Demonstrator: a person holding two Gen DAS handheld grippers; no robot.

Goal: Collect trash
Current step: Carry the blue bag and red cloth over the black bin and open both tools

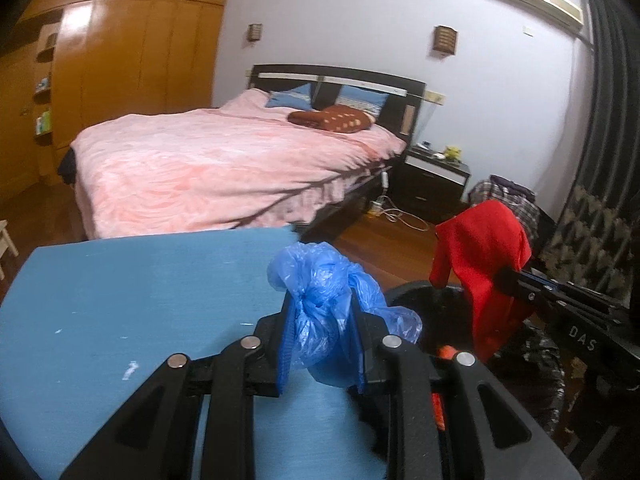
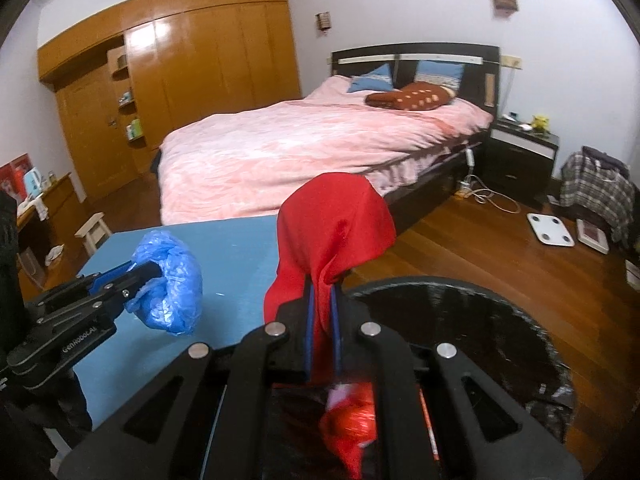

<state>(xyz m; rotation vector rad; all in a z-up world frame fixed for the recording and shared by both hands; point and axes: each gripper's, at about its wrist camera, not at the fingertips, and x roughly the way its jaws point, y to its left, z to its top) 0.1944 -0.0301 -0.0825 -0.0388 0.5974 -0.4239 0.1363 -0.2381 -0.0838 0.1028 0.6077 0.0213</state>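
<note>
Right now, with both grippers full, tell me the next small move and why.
Probably carry the right gripper a little further over the black-lined bin and open it there. It is shut on the red bag, which hangs at the bin's near rim, with red scraps already inside. The left gripper, shut on the blue plastic bag, is still over the blue table, so it can follow.

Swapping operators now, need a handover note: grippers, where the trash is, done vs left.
Left gripper: shut on the blue plastic bag, held over the blue table edge.
Right gripper: shut on the red bag, beside the black-lined bin.
Done: both pieces picked up.
Left: drop both into the bin. Some red and orange trash already shows inside.
</note>
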